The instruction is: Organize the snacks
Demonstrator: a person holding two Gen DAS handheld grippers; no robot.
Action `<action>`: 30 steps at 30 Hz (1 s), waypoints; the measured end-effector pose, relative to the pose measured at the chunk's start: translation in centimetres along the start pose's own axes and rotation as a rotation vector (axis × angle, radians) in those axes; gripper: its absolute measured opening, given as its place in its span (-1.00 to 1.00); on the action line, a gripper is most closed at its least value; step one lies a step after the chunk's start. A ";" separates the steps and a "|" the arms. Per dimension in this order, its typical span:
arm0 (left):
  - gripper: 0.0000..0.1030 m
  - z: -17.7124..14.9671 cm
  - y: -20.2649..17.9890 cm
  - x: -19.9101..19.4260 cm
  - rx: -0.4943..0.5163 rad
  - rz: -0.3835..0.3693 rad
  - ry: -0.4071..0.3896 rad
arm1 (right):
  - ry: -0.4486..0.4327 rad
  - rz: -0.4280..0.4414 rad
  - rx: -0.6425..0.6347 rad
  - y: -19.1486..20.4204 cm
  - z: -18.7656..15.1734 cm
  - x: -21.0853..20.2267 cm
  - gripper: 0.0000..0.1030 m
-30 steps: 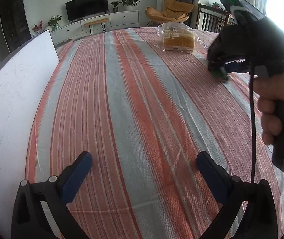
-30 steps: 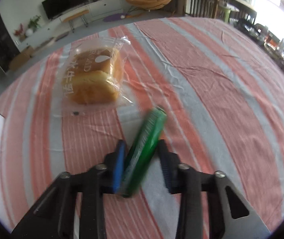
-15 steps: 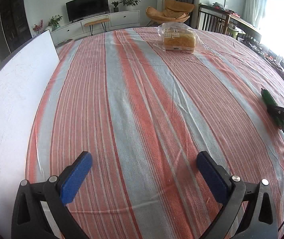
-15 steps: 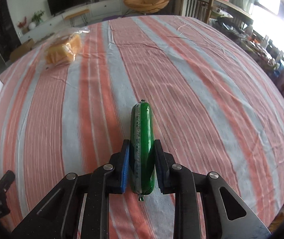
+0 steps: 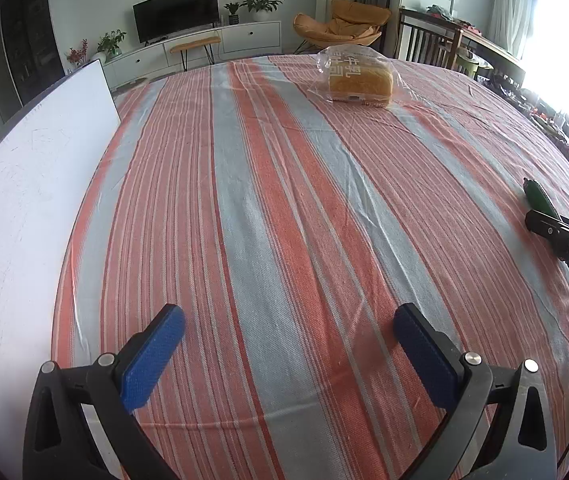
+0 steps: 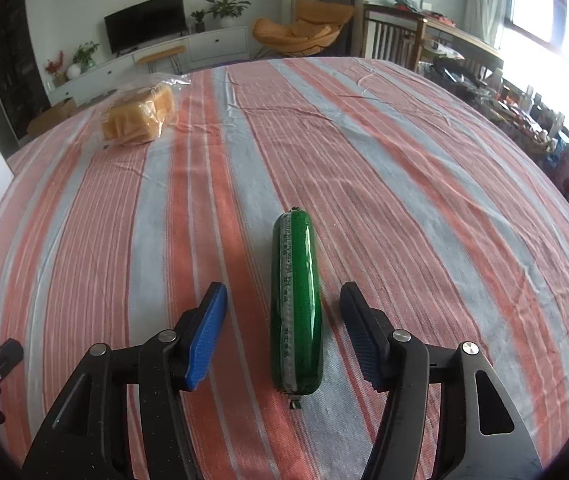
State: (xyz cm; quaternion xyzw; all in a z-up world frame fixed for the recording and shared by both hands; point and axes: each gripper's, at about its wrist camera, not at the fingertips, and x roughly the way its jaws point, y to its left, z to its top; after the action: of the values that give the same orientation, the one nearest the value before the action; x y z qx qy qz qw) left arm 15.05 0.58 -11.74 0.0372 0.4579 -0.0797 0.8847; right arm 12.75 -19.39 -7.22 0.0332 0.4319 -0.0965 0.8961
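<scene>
Sausage on tablecloth between jaws, bread far behind-left

Left gripper jaws wide apart over striped tablecloth, nothing between. Bagged bread far end; green sausage at right edge beside right gripper

Bright daylight floods from the blown-out window at right; sharp focus, strong fisheye bending at edges.

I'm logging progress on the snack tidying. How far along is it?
Done: the green sausage lies on the striped cloth. In hand: nothing; the right gripper is open around it, the left gripper open. Left: the bagged bread sits far off.
</scene>
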 end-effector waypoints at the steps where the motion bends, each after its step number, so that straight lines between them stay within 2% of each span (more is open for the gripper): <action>1: 1.00 0.0 0.0 0.0 0.000 0.000 0.000 | 0.001 -0.003 0.002 -0.1 -0.1 0.0 0.28; 8: 1.00 0.0 0.0 0.0 0.000 0.000 0.000 | 0.003 -0.006 0.013 -0.3 -0.2 0.0 0.36; 30: 1.00 0.0 0.0 0.0 -0.002 0.000 -0.002 | 0.003 -0.008 0.013 -0.3 -0.2 0.0 0.38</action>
State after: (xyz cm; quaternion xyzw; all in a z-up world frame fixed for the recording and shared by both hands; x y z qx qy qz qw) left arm 15.03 0.61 -11.75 0.0365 0.4571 -0.0794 0.8851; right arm 12.56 -19.65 -7.37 0.0375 0.4329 -0.1026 0.8948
